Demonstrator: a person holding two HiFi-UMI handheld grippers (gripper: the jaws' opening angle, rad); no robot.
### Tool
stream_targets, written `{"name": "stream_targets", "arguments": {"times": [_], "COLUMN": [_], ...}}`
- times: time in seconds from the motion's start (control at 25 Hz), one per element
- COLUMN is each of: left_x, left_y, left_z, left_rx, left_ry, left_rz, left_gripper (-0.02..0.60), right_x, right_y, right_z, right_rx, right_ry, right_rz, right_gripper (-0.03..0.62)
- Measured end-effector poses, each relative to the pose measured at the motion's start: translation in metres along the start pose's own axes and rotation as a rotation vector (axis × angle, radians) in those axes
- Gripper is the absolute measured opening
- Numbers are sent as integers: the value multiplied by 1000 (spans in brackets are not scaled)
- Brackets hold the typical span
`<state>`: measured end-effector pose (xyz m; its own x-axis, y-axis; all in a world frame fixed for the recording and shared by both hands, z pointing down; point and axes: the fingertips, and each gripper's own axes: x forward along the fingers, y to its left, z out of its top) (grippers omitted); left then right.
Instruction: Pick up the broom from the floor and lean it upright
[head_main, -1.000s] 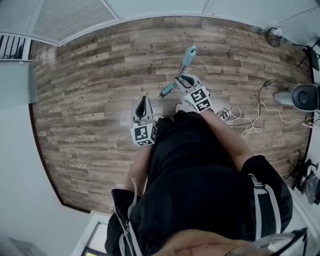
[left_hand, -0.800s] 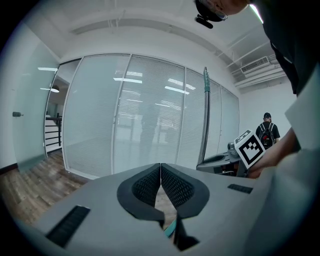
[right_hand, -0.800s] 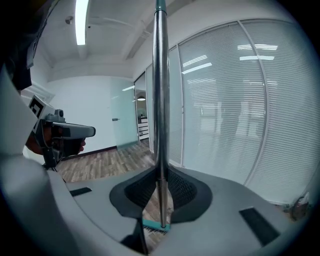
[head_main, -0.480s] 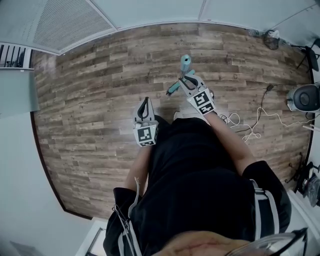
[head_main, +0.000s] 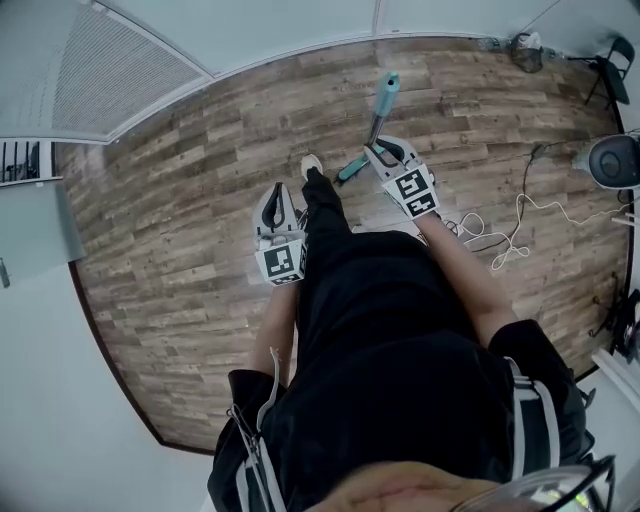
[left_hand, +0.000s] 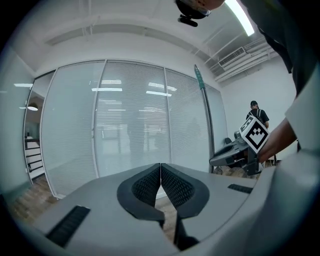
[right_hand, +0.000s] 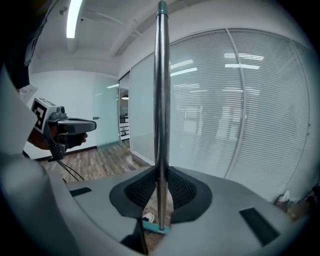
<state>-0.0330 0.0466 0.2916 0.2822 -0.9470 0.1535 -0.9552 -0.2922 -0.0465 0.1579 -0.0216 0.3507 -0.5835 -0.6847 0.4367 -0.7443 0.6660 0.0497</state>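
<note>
The broom stands nearly upright, its metal pole (right_hand: 161, 100) running up between the jaws of my right gripper (right_hand: 161, 172), which is shut on it. Its teal head (right_hand: 155, 227) hangs below the jaws, just above the wooden floor. In the head view the teal handle tip (head_main: 388, 85) points toward the glass wall, and the right gripper (head_main: 382, 152) grips the pole above the broom head (head_main: 350, 170). My left gripper (head_main: 280, 192) is held to the left of the broom, apart from it. Its jaws (left_hand: 160, 167) are shut with nothing between them.
A glass partition with blinds (left_hand: 135, 125) stands just ahead. Loose white cables (head_main: 500, 235) and a round grey device (head_main: 612, 160) lie on the floor at the right. My shoe (head_main: 312, 165) is beside the broom head. Another person (left_hand: 257, 112) stands far off.
Both grippers have moved toward the glass wall, the broom carried along in the right one. A foot has stepped forward between the two grippers.
</note>
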Motion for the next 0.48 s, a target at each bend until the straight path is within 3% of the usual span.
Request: {"name": "stream_targets", "arguments": {"times": [0.24, 0.48], "left_x": [57, 133], "left_y": [26, 45], "left_z": [-9, -12], "left_rx": [-49, -84], "left_ry": [-10, 16], "left_rz": [-23, -103], "left_gripper": [20, 20], "right_x": [30, 84], "right_y": [-31, -79], "right_z": [6, 27], "right_rx": [11, 31], "right_ry": [10, 46], "right_rz": [-58, -100], "right_gripper": [78, 78]}}
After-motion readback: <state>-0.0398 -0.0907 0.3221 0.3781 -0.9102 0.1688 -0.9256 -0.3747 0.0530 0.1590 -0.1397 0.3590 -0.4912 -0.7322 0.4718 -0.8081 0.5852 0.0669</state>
